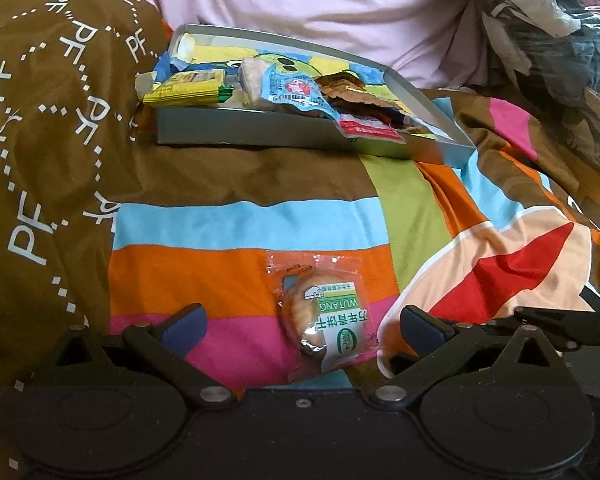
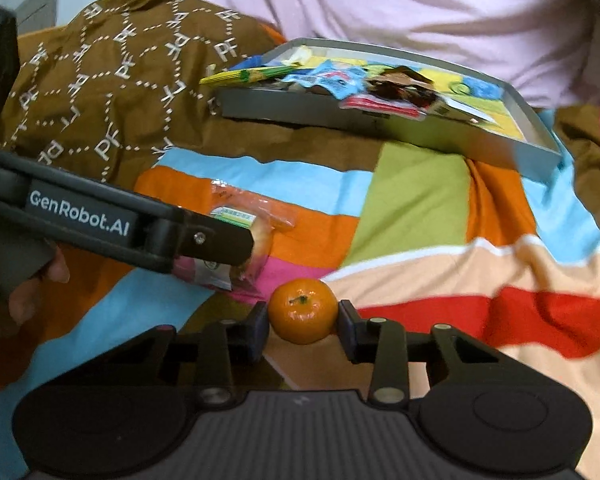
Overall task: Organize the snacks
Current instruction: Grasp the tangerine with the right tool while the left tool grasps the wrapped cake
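Note:
A small tangerine (image 2: 303,310) rests on the striped bedspread, and my right gripper (image 2: 303,320) is shut on it, one pad pressing each side. A clear biscuit packet (image 1: 320,320) with a green and white label lies between the wide-apart fingers of my open left gripper (image 1: 303,318); neither pad touches it. From the right wrist view, one left gripper finger (image 2: 216,240) crosses over that same packet (image 2: 252,216). Further back, a shallow grey tray (image 1: 260,132) holds several wrapped snacks, among them a yellow packet (image 1: 188,88) and a blue one (image 1: 288,88).
The multicoloured bedspread (image 1: 416,208) is soft and creased. A brown lettered quilt (image 1: 48,120) bulges on the left, pink fabric (image 1: 320,0) lies behind the tray, and a clear bag of clothes (image 1: 560,40) sits at back right. A person's hand (image 2: 32,292) grips the left handle.

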Action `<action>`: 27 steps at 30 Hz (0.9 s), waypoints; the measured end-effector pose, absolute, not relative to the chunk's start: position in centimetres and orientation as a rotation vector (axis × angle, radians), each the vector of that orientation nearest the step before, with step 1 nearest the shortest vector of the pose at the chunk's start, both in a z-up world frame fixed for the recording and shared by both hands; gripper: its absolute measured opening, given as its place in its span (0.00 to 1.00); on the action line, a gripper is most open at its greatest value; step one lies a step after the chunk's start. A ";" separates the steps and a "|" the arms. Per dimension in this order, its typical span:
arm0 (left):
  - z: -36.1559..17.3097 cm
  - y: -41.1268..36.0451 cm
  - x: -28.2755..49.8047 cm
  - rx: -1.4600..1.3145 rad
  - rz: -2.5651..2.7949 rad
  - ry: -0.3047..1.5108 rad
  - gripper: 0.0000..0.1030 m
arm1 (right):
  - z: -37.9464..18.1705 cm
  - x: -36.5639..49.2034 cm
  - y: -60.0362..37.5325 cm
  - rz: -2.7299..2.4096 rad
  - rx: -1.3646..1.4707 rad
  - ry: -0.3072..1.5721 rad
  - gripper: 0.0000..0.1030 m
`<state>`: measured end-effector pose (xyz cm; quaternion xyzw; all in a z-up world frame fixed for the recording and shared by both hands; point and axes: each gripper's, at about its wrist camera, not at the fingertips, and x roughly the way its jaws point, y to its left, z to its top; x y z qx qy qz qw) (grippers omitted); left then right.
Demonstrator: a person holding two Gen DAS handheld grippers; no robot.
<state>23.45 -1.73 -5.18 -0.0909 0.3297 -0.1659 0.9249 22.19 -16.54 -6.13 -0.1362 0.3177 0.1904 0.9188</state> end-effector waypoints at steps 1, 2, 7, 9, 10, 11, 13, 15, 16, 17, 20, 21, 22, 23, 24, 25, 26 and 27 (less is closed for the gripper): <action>-5.2 -1.8 23.4 -0.181 -0.340 0.674 0.99 | -5.9 21.9 -16.8 0.384 -0.268 0.660 0.40; -5.2 -1.9 23.3 -0.172 -0.339 0.667 0.99 | -5.7 21.6 -17.2 0.380 -0.253 0.670 0.40; -5.3 -2.7 22.7 -0.100 -0.326 0.639 0.99 | -5.3 19.9 -18.6 0.345 -0.178 0.699 0.40; -5.4 -3.5 22.4 -0.044 -0.317 0.614 0.99 | -5.4 19.3 -19.0 0.344 -0.158 0.701 0.40; -5.4 -3.9 22.2 -0.012 -0.315 0.603 0.99 | -5.5 19.1 -19.2 0.346 -0.141 0.705 0.40; -5.5 -4.4 22.1 0.025 -0.316 0.595 0.99 | -5.7 19.0 -19.4 0.351 -0.127 0.708 0.40; -5.7 -5.4 22.0 0.091 -0.321 0.592 0.93 | -5.9 18.9 -19.5 0.353 -0.113 0.704 0.40; -5.9 -6.1 22.1 0.137 -0.325 0.602 0.91 | -5.9 18.9 -19.5 0.352 -0.114 0.703 0.40; -6.0 -6.2 22.2 0.147 -0.329 0.606 0.91 | -6.0 18.9 -19.4 0.351 -0.117 0.701 0.40; -6.1 -6.2 22.3 0.146 -0.333 0.606 0.90 | -6.1 18.9 -19.3 0.349 -0.121 0.700 0.40; -6.0 -5.7 22.4 0.118 -0.341 0.608 0.79 | -6.3 18.8 -19.2 0.347 -0.130 0.695 0.41; -6.0 -5.6 22.4 0.108 -0.343 0.606 0.77 | -6.3 18.8 -19.1 0.346 -0.131 0.694 0.41; -6.0 -5.6 22.4 0.103 -0.344 0.604 0.73 | -6.3 18.8 -19.1 0.346 -0.131 0.693 0.41; -6.0 -5.6 22.4 0.103 -0.344 0.603 0.71 | -6.3 18.8 -19.2 0.346 -0.130 0.692 0.41; -6.0 -5.7 22.4 0.107 -0.343 0.601 0.70 | -6.3 18.7 -19.2 0.345 -0.131 0.690 0.41; -6.0 -5.8 22.4 0.109 -0.345 0.599 0.69 | -6.3 18.6 -19.2 0.345 -0.132 0.688 0.41; -6.0 -5.8 22.3 0.108 -0.347 0.597 0.68 | -6.3 18.6 -19.1 0.344 -0.134 0.686 0.41; -6.0 -5.8 22.3 0.106 -0.349 0.594 0.67 | -6.4 18.6 -19.1 0.343 -0.135 0.685 0.41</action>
